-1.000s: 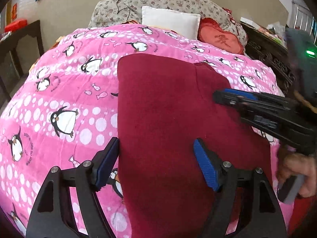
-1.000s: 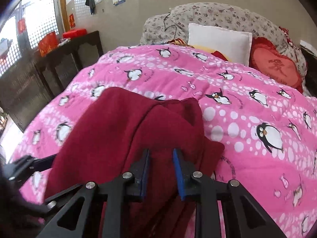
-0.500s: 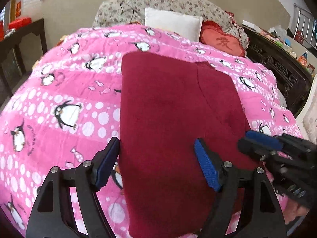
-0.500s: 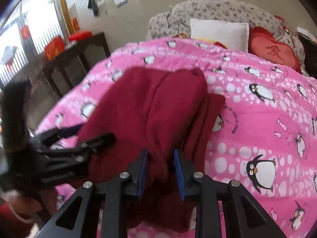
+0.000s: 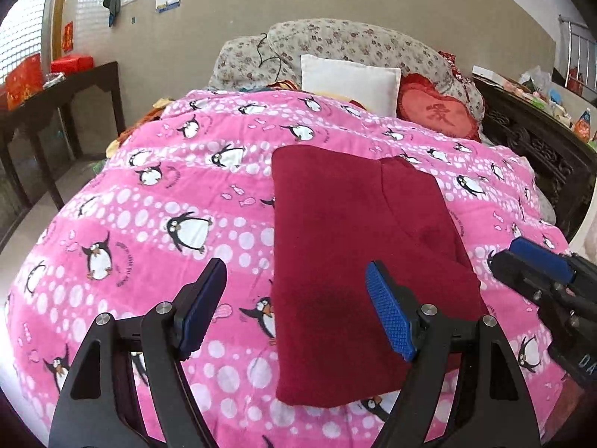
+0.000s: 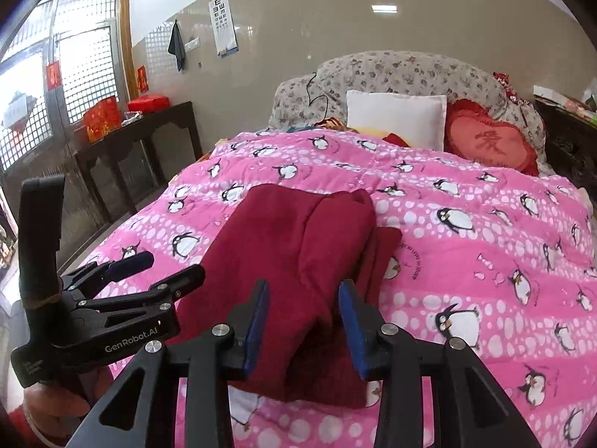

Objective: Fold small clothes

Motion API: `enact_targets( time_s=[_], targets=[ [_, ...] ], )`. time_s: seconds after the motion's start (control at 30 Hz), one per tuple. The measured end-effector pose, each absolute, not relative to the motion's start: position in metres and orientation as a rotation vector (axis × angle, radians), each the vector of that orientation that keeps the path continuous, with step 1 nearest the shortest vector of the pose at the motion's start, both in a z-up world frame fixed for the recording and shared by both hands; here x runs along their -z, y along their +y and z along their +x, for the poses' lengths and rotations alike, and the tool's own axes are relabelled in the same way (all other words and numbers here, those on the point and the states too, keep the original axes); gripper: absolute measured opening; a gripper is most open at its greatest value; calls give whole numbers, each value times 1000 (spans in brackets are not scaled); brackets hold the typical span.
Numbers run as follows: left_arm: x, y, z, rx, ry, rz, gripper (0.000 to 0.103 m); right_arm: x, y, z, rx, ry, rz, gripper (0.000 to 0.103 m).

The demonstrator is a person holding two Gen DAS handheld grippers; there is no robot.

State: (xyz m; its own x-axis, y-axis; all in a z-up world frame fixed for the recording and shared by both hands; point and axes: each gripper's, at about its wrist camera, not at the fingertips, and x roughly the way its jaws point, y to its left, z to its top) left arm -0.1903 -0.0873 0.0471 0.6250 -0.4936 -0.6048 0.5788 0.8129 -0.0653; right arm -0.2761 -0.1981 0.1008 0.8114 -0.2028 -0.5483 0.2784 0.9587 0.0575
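At the far left stands one dark side counter (image 6: 149,127) against the wall, carrying two red boxes (image 6: 102,117). Next comes the bed, covered by one pink penguin quilt (image 5: 168,205), and low over its near part hangs the left gripper (image 5: 294,310), its blue pads wide apart and holding nothing. Its left pad sits over bare quilt, its right pad over the cloth.

The one task item, a dark red garment (image 5: 347,246), lies flat on the quilt's near half, just right of the middle in the left wrist view. It is already folded into a long rectangle, with a second layer lapped over its right side along a visible diagonal seam. It looks like soft, fleecy knit: light, limp, not slippery, likely to sag and slump if lifted from a single point. A sensible hold would be the two near corners, or a pinch through all layers at the near edge, so the stack travels together when doubled toward the far end.

To the right, the right gripper (image 6: 304,323) hovers at the garment's near right edge, its pads parted with a raised ridge of the cloth between them; they do not appear to press on it.

At the head of the bed, far off, sit one white pillow (image 5: 349,80), one red heart cushion (image 5: 438,114) and a floral bolster (image 5: 335,43).
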Motion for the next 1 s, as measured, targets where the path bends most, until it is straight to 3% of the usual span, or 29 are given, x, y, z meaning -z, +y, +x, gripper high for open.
enact_targets(
  time_s=[1.0],
  targets=[
    [-44,-93,-196,621,620,171,78,-87,-201,-265,266,602,190,45]
  ],
)
